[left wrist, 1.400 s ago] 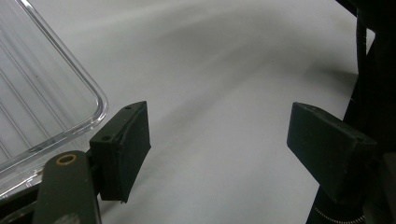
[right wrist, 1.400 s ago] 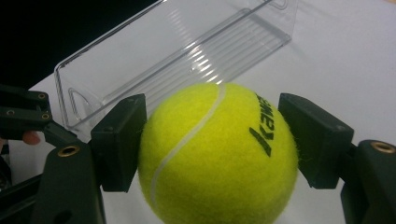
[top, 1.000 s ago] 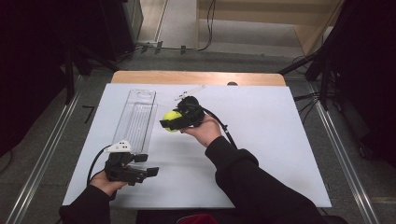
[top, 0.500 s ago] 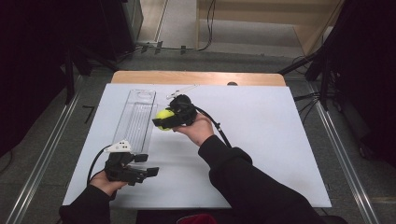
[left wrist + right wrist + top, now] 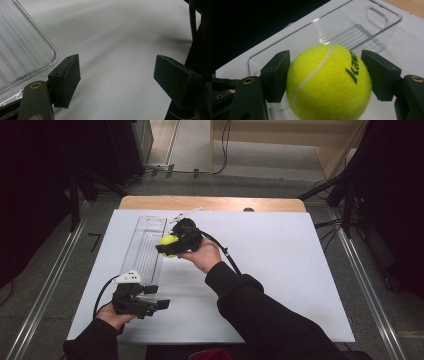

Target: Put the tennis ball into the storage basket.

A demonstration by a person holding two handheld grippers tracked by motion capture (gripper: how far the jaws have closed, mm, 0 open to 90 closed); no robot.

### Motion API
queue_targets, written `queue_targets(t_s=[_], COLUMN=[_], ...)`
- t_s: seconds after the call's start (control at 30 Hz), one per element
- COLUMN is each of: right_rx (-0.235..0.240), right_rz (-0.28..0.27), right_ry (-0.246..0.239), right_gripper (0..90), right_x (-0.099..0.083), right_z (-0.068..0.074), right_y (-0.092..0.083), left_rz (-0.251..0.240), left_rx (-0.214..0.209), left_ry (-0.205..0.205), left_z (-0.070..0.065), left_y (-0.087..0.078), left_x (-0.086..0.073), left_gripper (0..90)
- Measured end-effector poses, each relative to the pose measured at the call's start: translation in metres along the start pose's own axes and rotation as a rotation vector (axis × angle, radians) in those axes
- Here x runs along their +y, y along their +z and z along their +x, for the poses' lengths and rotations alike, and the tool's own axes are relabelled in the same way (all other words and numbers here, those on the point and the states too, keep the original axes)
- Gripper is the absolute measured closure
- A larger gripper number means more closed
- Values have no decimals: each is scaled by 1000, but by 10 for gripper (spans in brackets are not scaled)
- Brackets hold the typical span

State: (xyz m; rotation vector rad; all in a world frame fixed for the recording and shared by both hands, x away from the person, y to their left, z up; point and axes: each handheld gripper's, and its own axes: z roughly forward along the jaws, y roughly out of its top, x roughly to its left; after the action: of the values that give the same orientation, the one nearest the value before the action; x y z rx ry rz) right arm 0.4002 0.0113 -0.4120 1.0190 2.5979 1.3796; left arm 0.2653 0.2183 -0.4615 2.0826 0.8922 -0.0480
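A yellow tennis ball (image 5: 169,243) (image 5: 329,82) is held between the jaws of my right gripper (image 5: 172,245) (image 5: 329,75), which is shut on it just above the right rim of a long clear plastic tray (image 5: 145,251) (image 5: 362,32). The tray lies lengthwise on the left part of the white table (image 5: 280,265). My left gripper (image 5: 154,303) (image 5: 116,75) rests near the table's front left, open, nothing between its pads, with the tray's near corner (image 5: 30,55) just to its left.
A wooden strip (image 5: 215,203) runs along the table's far edge. A black cable (image 5: 227,255) trails from the right gripper over the table. The right half of the white surface is bare. Metal rails (image 5: 45,290) flank the table on both sides.
My right gripper has carried the tennis ball leftwards, from the middle of the table up to the tray's right rim. The left gripper has stayed put.
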Motion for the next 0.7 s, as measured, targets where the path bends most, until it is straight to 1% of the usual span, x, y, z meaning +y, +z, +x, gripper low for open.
queue_targets(t_s=[0.27, 0.4, 0.7], right_rx=[5, 9, 2], right_rz=[-6, -13, -19], right_ry=[5, 16, 9], right_gripper=[249, 249, 249], right_x=[11, 18, 29], right_z=[2, 2, 5], right_y=[7, 11, 18], left_rz=[-14, -15, -11], left_rx=[-9, -12, -9], left_ry=[-11, -9, -13], left_z=[1, 0, 1], left_y=[-2, -2, -2], left_x=[0, 0, 0], left_gripper=[222, 222, 222])
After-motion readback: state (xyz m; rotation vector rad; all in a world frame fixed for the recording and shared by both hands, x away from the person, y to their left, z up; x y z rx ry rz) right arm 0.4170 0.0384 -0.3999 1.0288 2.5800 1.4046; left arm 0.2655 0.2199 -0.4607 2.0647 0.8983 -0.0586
